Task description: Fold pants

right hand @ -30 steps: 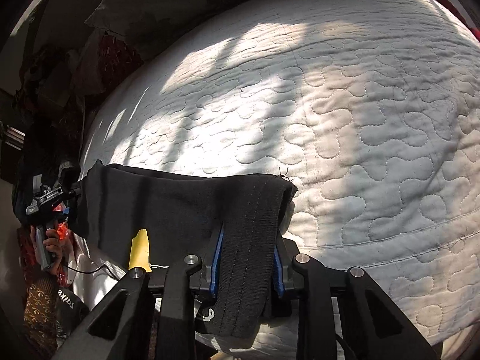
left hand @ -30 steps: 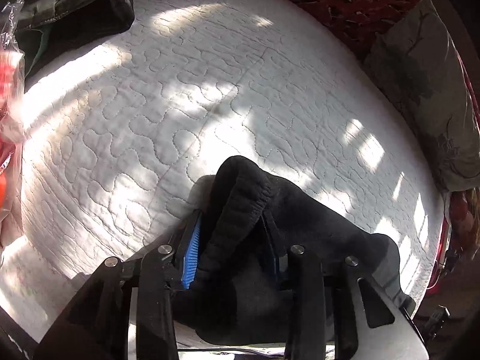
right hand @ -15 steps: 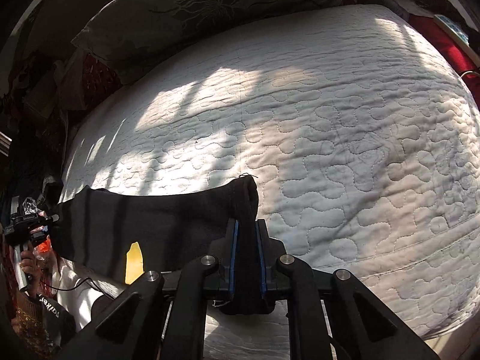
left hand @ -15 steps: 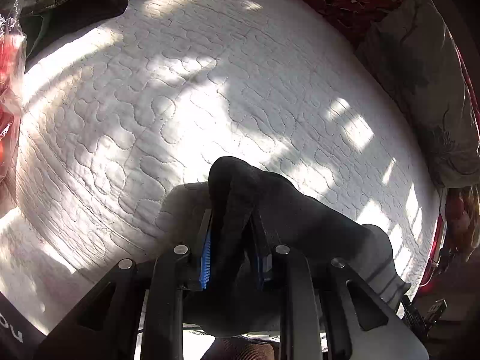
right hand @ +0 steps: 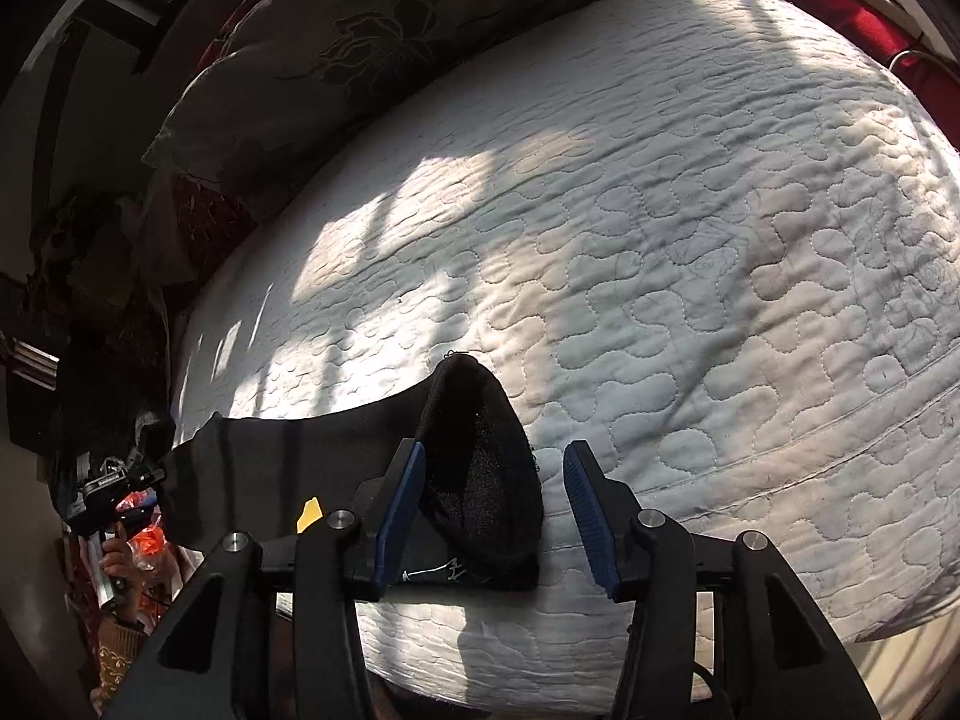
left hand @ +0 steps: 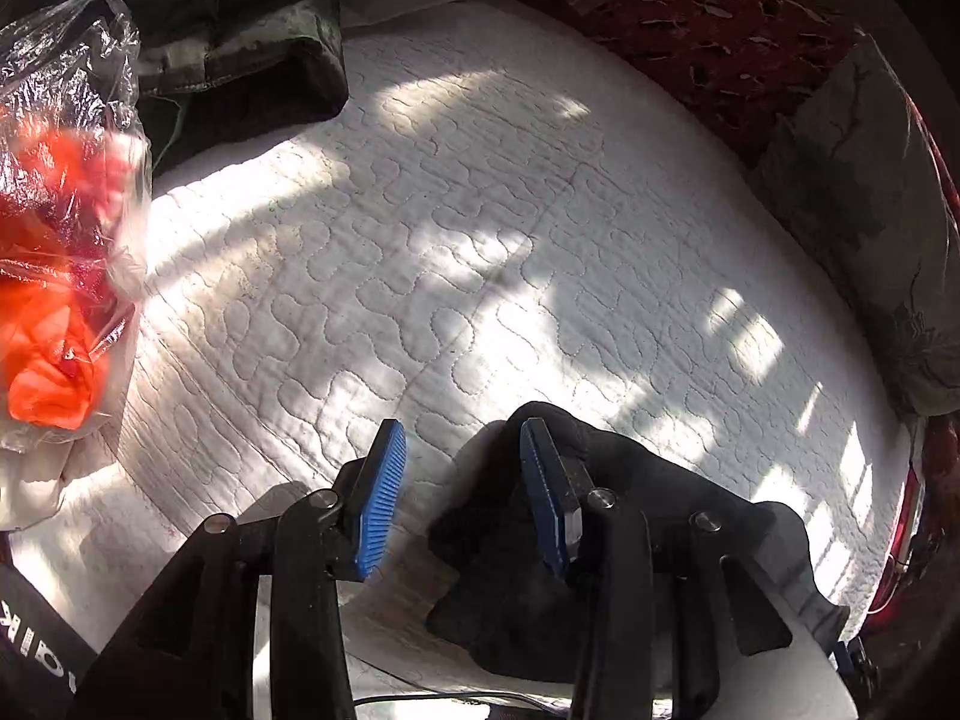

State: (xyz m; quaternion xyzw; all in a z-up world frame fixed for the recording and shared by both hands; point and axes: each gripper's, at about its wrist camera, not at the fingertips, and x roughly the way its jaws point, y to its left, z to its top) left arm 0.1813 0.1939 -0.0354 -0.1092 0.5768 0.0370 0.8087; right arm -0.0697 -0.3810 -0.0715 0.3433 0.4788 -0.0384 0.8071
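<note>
The black pants (left hand: 654, 516) lie on the white quilted bed (left hand: 456, 252) near its front edge. My left gripper (left hand: 462, 450) is open, its blue pads apart. The pants' end lies against and behind the right pad, not held. In the right wrist view the pants (right hand: 288, 456) stretch to the left, and their upturned end (right hand: 480, 468) stands between the pads. My right gripper (right hand: 495, 468) is open around that end, with the cloth touching the left pad and a gap to the right pad.
A clear plastic bag with orange contents (left hand: 60, 240) sits at the bed's left edge. Dark folded clothes (left hand: 240, 60) lie at the back left. A grey floral pillow (right hand: 372, 42) and a red patterned cloth (left hand: 720, 30) border the bed.
Both grippers were shut on the pants' ends; now both have opened and let go. The pants have settled on the bed.
</note>
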